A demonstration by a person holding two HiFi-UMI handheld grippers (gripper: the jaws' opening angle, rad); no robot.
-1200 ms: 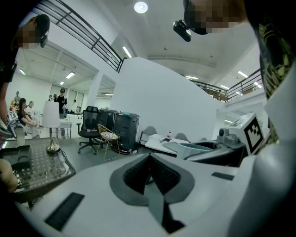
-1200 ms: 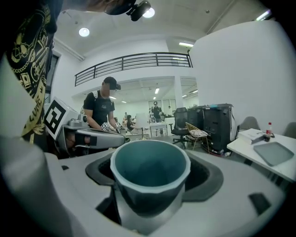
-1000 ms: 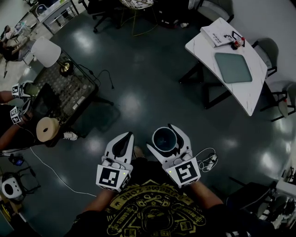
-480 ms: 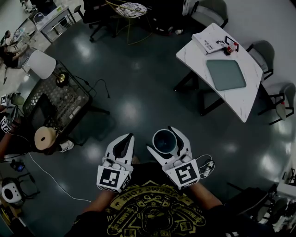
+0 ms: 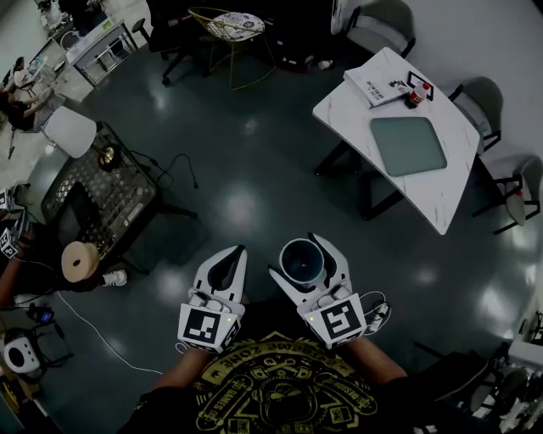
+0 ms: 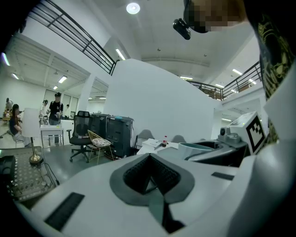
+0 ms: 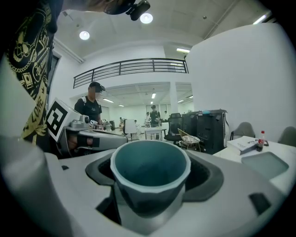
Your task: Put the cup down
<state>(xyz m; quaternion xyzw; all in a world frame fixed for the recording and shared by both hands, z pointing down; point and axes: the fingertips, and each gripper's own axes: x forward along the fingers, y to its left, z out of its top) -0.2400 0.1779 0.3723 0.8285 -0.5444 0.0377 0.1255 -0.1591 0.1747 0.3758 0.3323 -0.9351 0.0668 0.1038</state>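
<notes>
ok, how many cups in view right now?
1. The teal cup is gripped upright in the right tool, over the floor. Distant desks are too small to rule out more.

white table (image 5: 344, 110): grey-green mat (image 5: 408, 146), booklet (image 5: 374, 85), small bottle (image 5: 413, 97) | wire chair (image 5: 233, 25)

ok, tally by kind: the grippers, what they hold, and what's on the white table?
grippers: 2, left gripper and right gripper
cup: 1, in the right gripper
bottle: 1
book: 1
mat: 1
black-framed item: 1
total: 7
</notes>
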